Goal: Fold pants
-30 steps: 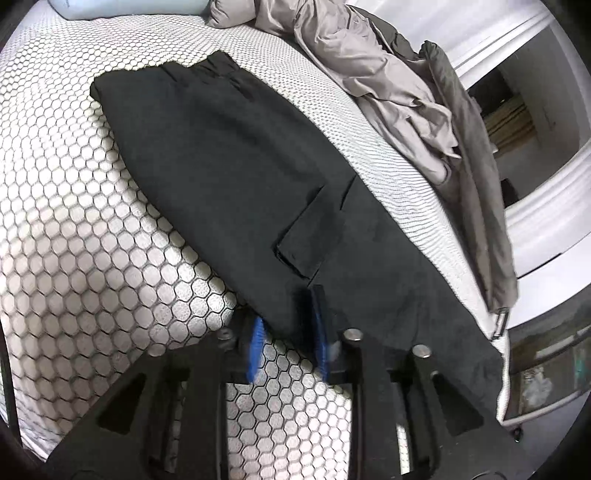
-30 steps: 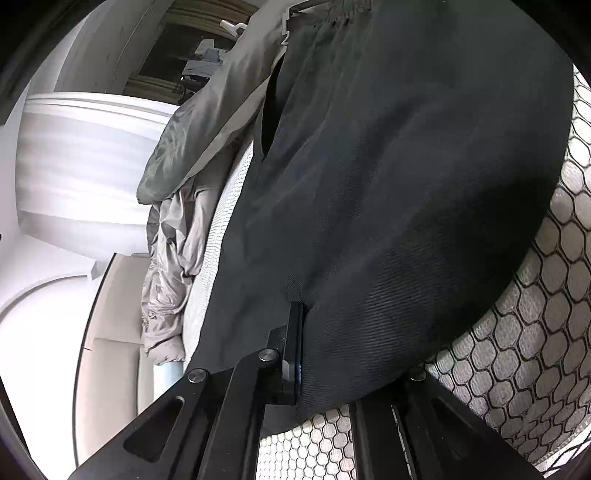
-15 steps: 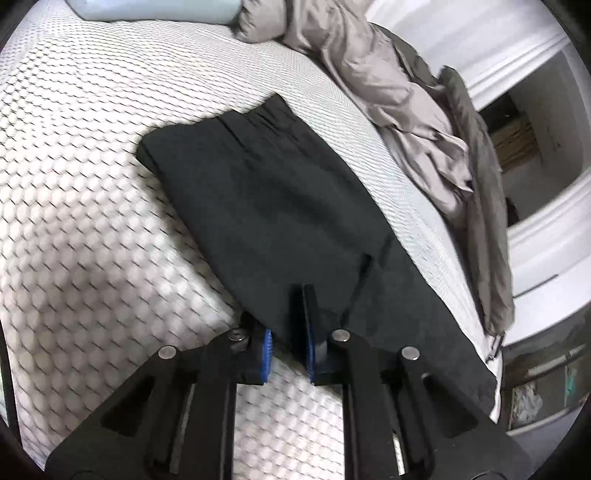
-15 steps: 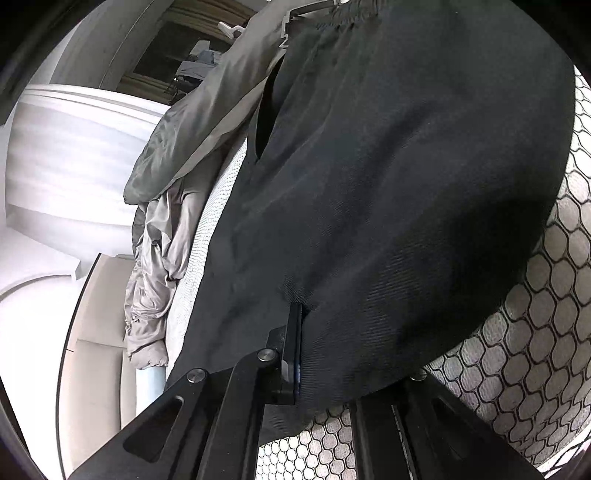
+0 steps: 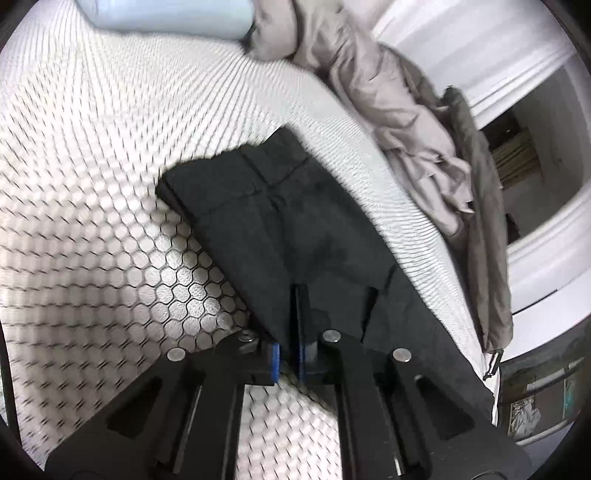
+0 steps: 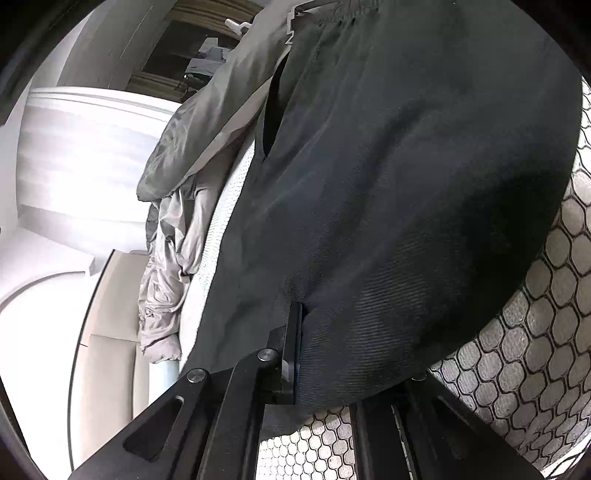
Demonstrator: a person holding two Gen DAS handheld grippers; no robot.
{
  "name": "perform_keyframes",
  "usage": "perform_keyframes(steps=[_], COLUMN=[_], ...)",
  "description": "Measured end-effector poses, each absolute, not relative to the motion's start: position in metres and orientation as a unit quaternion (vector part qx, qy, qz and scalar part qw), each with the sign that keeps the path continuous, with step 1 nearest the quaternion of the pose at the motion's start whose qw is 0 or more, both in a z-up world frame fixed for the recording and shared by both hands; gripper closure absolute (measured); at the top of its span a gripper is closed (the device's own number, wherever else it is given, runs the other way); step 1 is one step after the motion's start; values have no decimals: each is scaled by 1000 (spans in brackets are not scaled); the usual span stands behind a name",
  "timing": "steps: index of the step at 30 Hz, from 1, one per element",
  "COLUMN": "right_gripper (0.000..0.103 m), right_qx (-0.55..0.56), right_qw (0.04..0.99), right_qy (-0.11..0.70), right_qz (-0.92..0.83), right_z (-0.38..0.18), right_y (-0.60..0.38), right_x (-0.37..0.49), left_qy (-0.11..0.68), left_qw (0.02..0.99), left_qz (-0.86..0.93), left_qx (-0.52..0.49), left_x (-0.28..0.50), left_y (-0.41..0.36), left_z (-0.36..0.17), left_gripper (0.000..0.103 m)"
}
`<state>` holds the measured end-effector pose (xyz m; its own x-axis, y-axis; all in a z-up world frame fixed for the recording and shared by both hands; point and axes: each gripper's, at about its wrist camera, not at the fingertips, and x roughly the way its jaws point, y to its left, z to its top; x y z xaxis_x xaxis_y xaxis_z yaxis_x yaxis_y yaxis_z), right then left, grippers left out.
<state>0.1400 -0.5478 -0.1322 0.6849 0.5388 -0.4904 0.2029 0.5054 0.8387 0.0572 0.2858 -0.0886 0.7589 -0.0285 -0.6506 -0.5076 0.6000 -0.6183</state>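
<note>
evidently soft and limp, the black pants lie on the bed, left gripper and right gripper jaws each pinching a near edge, the left jaws having just closed.

1. One pair of black pants, lying on the bed.
2. One bed cover with a hexagon pattern.
3. One pale blue pillow at the far end of the bed.
4. One heap of grey-beige bedding along the bed's edge; whether it is one piece or several cannot be told.
5. Two claws, one per view: the left claw and the right claw, each closed on pants fabric.
</note>
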Motion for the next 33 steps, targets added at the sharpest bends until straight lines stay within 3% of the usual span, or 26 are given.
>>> perform_keyframes(steps=[5,7,8,10,12,14,15,20,23,25,26,27,31,33], right_gripper=[100,99,97,93,82,71,65,61,61,76,90,95,95,87], right_qx=[486,492,498,509,502,499,501,505,517,511,497,472,389,410], right_qw=[775,769,764,760,775,790,797,807,798,801,808,824,865,837], right_qy=[387,391,390,385,369,348,334,299,301,304,308,307,312,358], right_qz=[114,122,126,125,104,72,48,-66,-75,-73,-71,-65,-58,-66], right_z=[-133,-132,-132,-129,-122,-116,-113,-105,-109,-106,-101,-90,-75,-100], right_y=[-550,-554,-556,-568,-584,-606,-620,-673,-690,-697,-696,-691,-672,-682], right_x=[139,140,139,132,122,113,109,108,126,137,139,139,133,138], left_qy=[354,339,336,334,342,341,338,322,317,314,311,310,352,355], left_qw=[810,810,808,802,801,802,804,819,826,827,828,830,824,818], left_qz=[158,146,136,140,160,170,171,173,168,162,160,160,174,173], left_qx=[-440,-456,-464,-474,-465,-460,-458,-442,-434,-438,-438,-434,-408,-418], left_x=[73,73,73,74,74,75,74,64,52,43,37,32,29,28], left_y=[301,307,309,313,314,313,313,310,310,311,312,313,317,319], left_z=[-112,-108,-107,-107,-109,-109,-108,-93,-82,-77,-75,-73,-86,-93], left_gripper=[89,80,70,69,89,95,99,103,103,103,103,103,98,98])
